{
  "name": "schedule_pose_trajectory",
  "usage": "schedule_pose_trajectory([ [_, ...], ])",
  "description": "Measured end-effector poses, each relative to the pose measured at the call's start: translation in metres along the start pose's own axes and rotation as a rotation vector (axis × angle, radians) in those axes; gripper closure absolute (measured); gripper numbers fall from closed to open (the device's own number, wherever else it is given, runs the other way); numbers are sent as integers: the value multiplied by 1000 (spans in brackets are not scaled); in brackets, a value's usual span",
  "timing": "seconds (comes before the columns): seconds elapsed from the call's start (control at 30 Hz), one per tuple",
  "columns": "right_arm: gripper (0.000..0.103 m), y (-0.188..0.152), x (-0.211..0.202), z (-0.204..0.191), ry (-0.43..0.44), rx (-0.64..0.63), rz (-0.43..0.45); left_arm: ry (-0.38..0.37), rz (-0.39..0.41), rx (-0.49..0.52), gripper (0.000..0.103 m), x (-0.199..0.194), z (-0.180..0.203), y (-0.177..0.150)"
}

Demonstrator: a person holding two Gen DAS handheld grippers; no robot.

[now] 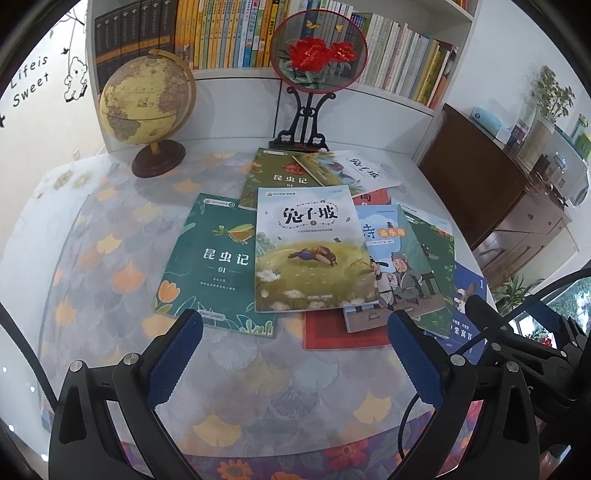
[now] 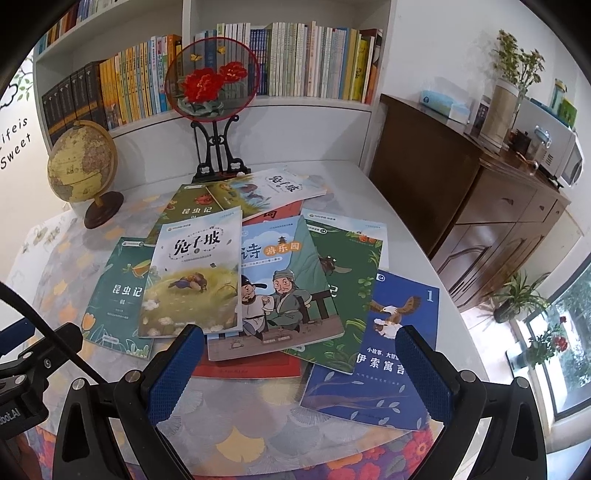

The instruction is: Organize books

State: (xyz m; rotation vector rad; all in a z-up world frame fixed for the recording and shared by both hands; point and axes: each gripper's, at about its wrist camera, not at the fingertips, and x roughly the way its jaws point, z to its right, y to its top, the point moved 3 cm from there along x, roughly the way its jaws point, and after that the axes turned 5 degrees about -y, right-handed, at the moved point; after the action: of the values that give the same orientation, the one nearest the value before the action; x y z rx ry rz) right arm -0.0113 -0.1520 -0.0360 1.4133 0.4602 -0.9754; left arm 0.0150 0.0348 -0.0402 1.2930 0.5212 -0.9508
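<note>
Several thin books lie scattered and overlapping on the table. A pale rabbit-hill book [image 1: 310, 251] [image 2: 195, 273] lies on top, partly over a dark green insect book [image 1: 210, 266] [image 2: 118, 295]. Right of it lie a light blue poetry book [image 1: 395, 258] [image 2: 280, 284], a green book [image 2: 351, 280], a red book [image 1: 340, 332] [image 2: 247, 367] underneath, and a dark blue eagle book [image 1: 467, 314] [image 2: 384, 354]. More books [image 1: 314, 170] [image 2: 258, 188] lie behind. My left gripper [image 1: 295, 321] hovers open before the pile's near edge. My right gripper [image 2: 299, 338] hovers open over the near right books.
A globe [image 1: 147, 99] [image 2: 83, 162] stands at the back left of the table [image 1: 258, 384]. A round flower fan on a black stand [image 1: 317, 55] [image 2: 212, 75] stands behind the pile. A filled bookshelf [image 1: 229, 33] [image 2: 295, 62] lines the wall; a brown cabinet [image 2: 461, 206] stands to the right.
</note>
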Motion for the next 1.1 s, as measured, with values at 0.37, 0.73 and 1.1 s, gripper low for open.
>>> schedule_pose_trajectory([
  [0.37, 0, 4, 5, 5, -22, -8, -4, -2, -25, 15, 3, 6, 3, -1],
  [0.73, 0, 7, 5, 2, -26, -8, -2, -5, -28, 37, 3, 7, 5, 2],
  [1.1, 0, 13, -3, -5, 34, -4, 45, 6, -26, 22, 3, 13, -4, 8],
])
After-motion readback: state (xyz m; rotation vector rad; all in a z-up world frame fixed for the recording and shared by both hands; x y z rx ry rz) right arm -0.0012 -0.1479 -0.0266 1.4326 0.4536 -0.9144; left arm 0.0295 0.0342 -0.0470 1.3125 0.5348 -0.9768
